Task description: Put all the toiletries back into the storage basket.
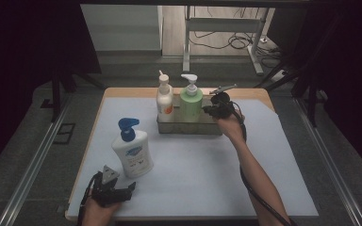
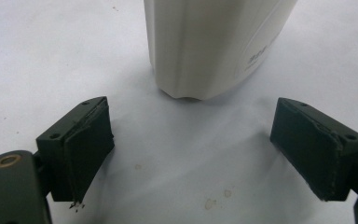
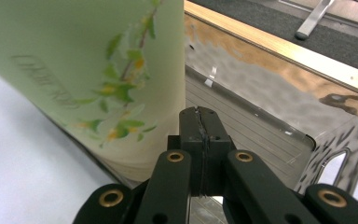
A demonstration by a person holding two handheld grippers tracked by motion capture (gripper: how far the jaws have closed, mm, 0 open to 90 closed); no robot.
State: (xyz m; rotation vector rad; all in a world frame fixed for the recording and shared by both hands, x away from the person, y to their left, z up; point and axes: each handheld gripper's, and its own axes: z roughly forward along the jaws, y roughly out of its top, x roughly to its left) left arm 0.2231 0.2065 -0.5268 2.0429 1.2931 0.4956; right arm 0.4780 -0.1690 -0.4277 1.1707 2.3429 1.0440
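Your right hand-held gripper is pressed together, empty, beside the green bottle in the metal tray; your left hand-held gripper is spread.

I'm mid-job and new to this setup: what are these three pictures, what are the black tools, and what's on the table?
There is no machine here: a person holds a black two-jaw gripper in each hand. The high view looks down on the table from the person's side. The left gripper rests near the table's front edge; its own view shows its jaws wide apart, nothing between them, facing the white pump bottle with the blue pump head standing on the pale blue mat. The right gripper is at the shiny metal tray near the far edge. Its view shows its jaws pressed together, holding nothing, beside the pale green pump bottle with a leaf print that stands in the tray. A white pump bottle with an orange label stands next to it.
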